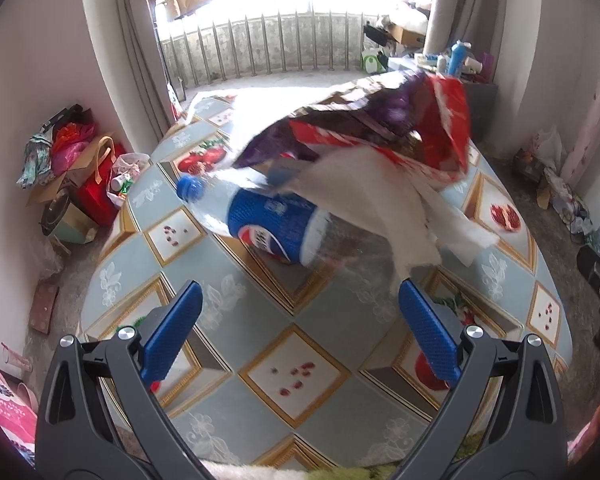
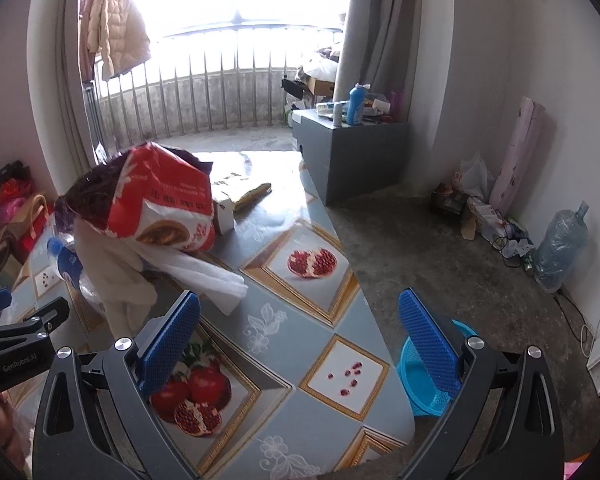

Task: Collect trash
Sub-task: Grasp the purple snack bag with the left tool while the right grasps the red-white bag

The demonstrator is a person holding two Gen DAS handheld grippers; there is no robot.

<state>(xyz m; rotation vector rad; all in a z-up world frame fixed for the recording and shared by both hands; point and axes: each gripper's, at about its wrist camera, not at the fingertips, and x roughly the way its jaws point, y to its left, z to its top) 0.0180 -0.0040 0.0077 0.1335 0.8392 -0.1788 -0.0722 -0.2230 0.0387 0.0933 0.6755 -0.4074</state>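
Note:
A pile of trash lies on the patterned table (image 1: 308, 320). A clear plastic bottle (image 1: 268, 220) with a blue label and blue cap lies on its side. White crumpled paper (image 1: 376, 200) drapes over it, under a red and purple snack bag (image 1: 384, 128). My left gripper (image 1: 300, 320) is open just in front of the bottle, holding nothing. In the right wrist view the snack bag (image 2: 160, 196) and white paper (image 2: 204, 276) sit to the left. My right gripper (image 2: 300, 328) is open over the table's right edge (image 2: 364, 280), empty. A blue basket (image 2: 424, 376) stands on the floor below.
A small carton (image 2: 224, 212) and flat wrapper (image 2: 256, 192) lie farther back on the table. A grey cabinet (image 2: 352, 152) with bottles stands behind. Bags and boxes (image 1: 72, 168) crowd the left wall. A large water jug (image 2: 560, 244) and clutter line the right wall.

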